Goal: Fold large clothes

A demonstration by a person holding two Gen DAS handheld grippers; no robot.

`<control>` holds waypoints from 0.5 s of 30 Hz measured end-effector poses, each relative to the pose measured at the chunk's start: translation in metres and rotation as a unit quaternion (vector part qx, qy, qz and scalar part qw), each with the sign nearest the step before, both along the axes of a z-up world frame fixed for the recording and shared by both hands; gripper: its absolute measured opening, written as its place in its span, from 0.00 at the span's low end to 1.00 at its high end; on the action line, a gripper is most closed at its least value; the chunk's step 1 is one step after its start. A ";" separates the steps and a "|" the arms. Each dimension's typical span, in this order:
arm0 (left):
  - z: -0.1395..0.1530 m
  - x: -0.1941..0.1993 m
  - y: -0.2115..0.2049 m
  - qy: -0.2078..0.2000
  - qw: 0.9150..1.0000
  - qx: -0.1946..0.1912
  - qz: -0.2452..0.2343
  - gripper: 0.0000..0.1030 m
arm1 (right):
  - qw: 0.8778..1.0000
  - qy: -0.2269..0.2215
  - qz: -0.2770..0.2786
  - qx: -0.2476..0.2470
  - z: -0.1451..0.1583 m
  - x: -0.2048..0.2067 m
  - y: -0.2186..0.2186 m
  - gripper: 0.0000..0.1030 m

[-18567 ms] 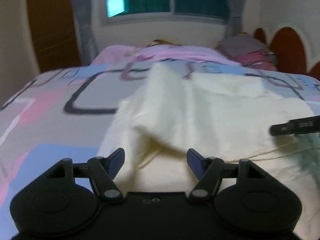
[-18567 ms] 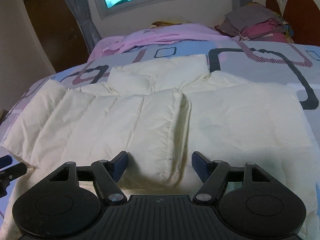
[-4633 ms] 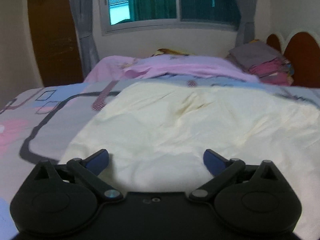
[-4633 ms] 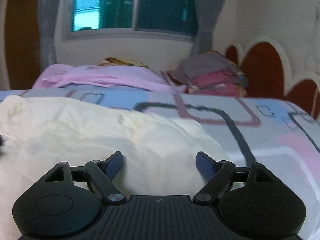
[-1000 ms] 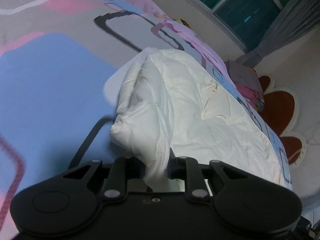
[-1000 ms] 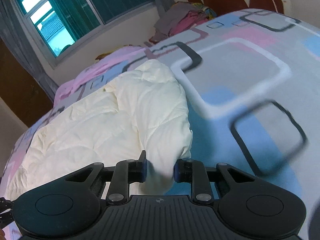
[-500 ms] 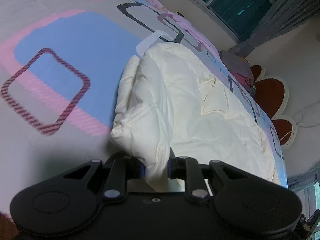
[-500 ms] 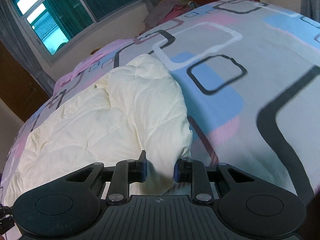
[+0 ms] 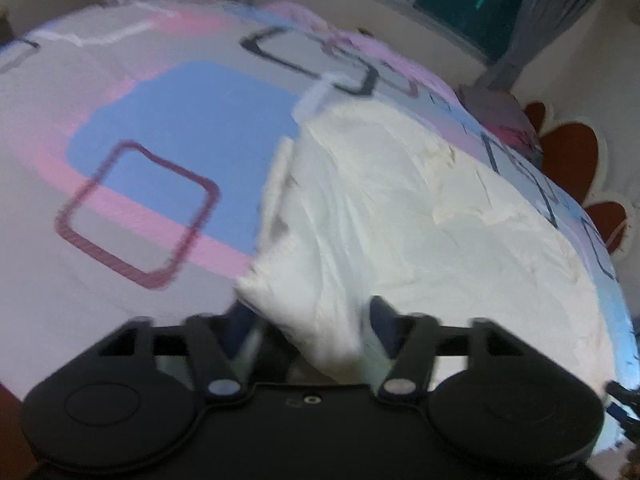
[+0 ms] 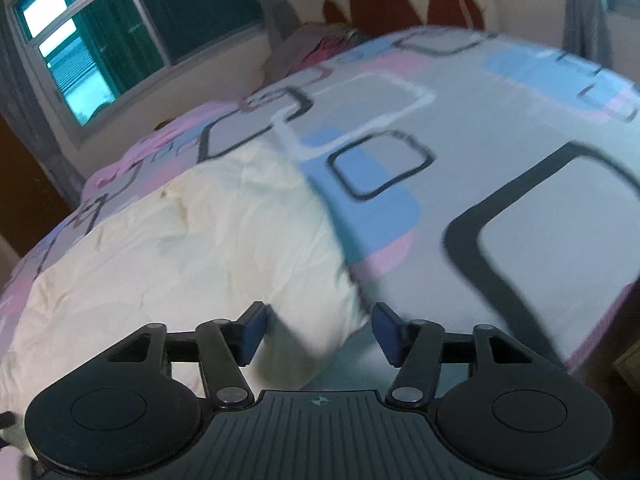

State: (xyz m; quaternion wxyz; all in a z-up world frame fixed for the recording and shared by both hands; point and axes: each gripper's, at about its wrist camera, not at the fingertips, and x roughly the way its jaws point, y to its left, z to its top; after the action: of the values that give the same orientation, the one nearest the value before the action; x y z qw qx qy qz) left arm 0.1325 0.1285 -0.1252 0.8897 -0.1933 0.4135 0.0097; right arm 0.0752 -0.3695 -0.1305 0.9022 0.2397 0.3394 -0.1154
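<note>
- The cream puffy jacket (image 9: pixel 420 220) lay bunched and creased on the patterned bed (image 9: pixel 180 120).
- I had my left hand-held gripper (image 9: pixel 308 320) angled down, jaws just opening, a jacket corner loose between them.
- My right hand-held gripper (image 10: pixel 318 330) did likewise, jaws apart around the other corner.

Padded garment (image 9: pixel 420 240) cream-white, faint yellowish stains near top; bedsheet (image 9: pixel 168 128) grey with blue and pink blocks, rounded-square outlines in black, maroon stripe, white; blanket (image 10: pixel 132 152) at far edge lilac-pink; headboard (image 10: pixel 404 4) rust-red lobes, cream border; curtains (image 10: pixel 280 12) grey; left tool (image 9: pixel 308 314) black, blue pads
</note>
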 end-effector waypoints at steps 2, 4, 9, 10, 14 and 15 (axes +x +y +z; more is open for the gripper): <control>0.005 -0.004 0.006 -0.013 1.000 0.018 0.007 0.67 | 1.000 -0.009 -0.005 -0.022 0.007 -0.004 -0.002 0.57; 0.010 -0.007 0.011 -0.025 0.999 0.033 0.014 0.67 | 0.999 -0.018 -0.001 -0.041 0.015 -0.005 -0.001 0.57; 0.029 -0.006 0.011 -0.057 0.997 0.043 0.011 0.67 | 0.997 -0.042 0.036 -0.062 0.032 0.006 0.020 0.57; 0.033 -0.004 0.007 -0.063 0.997 0.047 0.004 0.67 | 0.996 -0.044 0.048 -0.062 0.033 0.010 0.026 0.57; 0.040 0.010 -0.016 -0.073 0.995 0.053 -0.033 0.67 | 0.993 -0.052 0.091 -0.060 0.033 0.031 0.051 0.57; 0.041 0.015 -0.022 -0.075 0.995 0.056 -0.043 0.67 | 0.992 -0.053 0.100 -0.057 0.032 0.038 0.058 0.57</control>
State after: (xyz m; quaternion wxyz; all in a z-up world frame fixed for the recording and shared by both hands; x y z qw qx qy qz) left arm 0.1477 0.1062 -0.0846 0.9271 -0.1258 0.3526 -0.0198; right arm 0.1135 -0.3117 -0.0985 0.9381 0.1584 0.3064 -0.0309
